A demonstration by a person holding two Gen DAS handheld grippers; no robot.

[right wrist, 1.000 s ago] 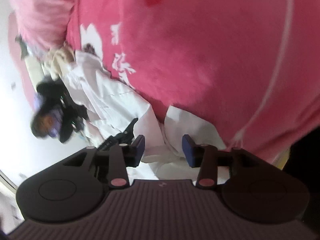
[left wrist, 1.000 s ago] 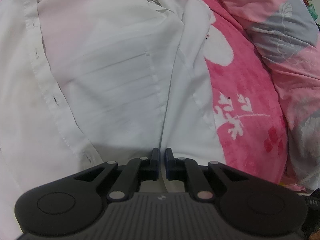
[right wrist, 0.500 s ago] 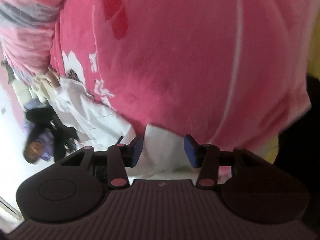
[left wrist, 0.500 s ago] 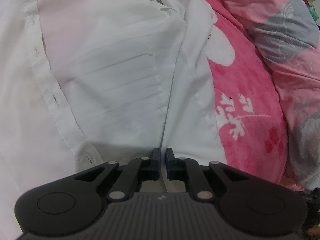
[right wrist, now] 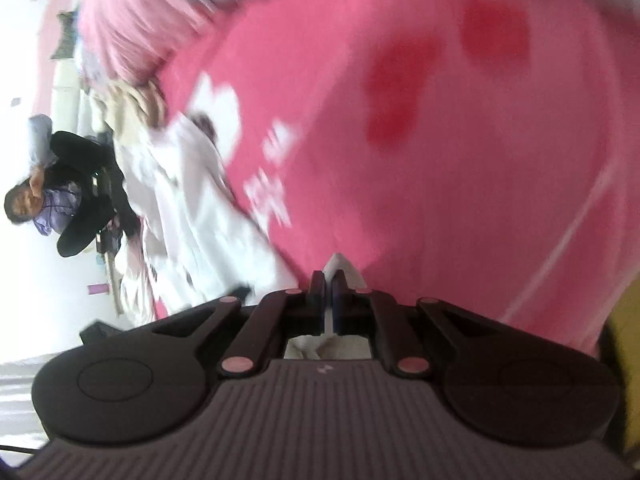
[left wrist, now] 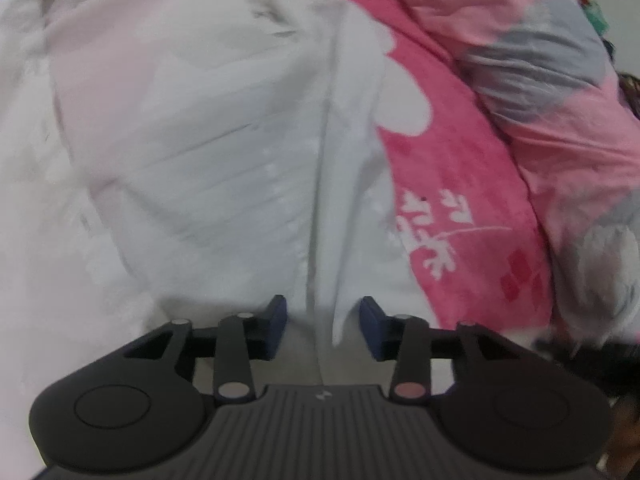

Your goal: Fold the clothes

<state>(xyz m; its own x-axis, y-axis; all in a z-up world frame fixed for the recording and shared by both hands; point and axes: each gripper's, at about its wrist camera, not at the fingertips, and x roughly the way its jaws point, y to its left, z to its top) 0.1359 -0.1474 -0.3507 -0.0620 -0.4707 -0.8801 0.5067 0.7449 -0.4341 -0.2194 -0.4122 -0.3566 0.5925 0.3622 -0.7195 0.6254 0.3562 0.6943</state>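
Note:
A white button shirt point(left wrist: 192, 152) lies spread on a pink blanket point(left wrist: 452, 184). In the left wrist view my left gripper point(left wrist: 323, 320) is open, its blue pads apart on either side of a fold of the shirt's edge. In the right wrist view the shirt point(right wrist: 192, 208) stretches away to the left. My right gripper point(right wrist: 329, 284) is shut on a white corner of the shirt point(right wrist: 340, 266), which sticks up between the fingertips.
A pink and grey quilt point(left wrist: 560, 92) is bunched along the right side of the bed. A person in dark clothes point(right wrist: 68, 196) sits at the far end, beyond the shirt. The pink blanket point(right wrist: 440, 140) fills most of the right wrist view.
My left gripper has opened and let go of the shirt's edge. My right gripper has closed on a corner of the shirt and has swung round.

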